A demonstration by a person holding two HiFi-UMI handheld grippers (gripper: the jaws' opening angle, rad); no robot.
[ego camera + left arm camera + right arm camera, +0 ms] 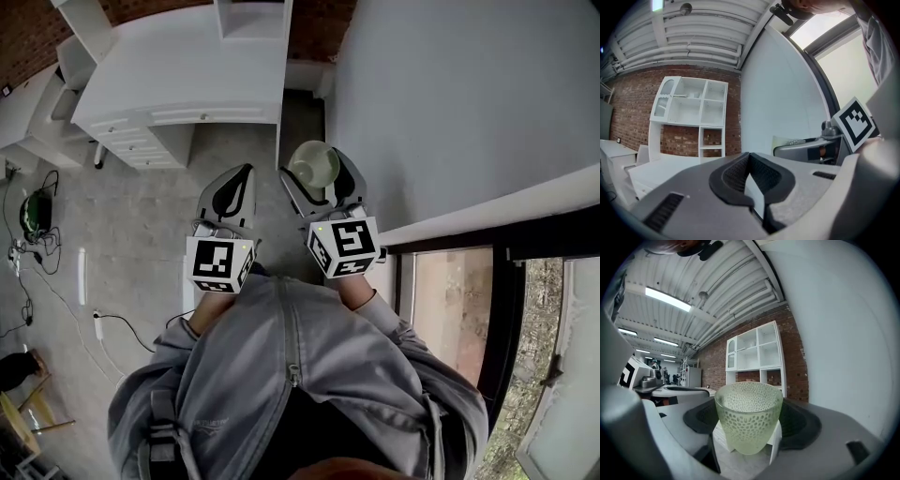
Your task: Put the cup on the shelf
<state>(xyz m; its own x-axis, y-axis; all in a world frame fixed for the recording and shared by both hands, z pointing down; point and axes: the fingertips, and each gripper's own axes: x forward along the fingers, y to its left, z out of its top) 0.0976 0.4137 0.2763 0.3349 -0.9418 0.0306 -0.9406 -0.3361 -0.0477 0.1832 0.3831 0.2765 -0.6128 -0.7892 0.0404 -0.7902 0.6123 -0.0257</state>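
A pale green dimpled glass cup (749, 416) stands upright between the jaws of my right gripper (750, 425), which hold it up in the air by its sides. In the head view the cup (313, 164) shows from above, with the right gripper (319, 180) shut on it beside a grey wall. My left gripper (236, 184) hangs next to it with jaws together and nothing in them; its dark pads (740, 176) meet at the tips. The white shelf unit (690, 112) stands against a brick wall ahead, its compartments open; the same shelf unit (757, 350) rises behind the cup.
A white desk with drawers (178, 80) lies below the shelf unit. A grey wall (450, 103) runs close on the right, with a window frame (497, 281) beside it. Cables and a power strip (97, 323) lie on the grey floor at left.
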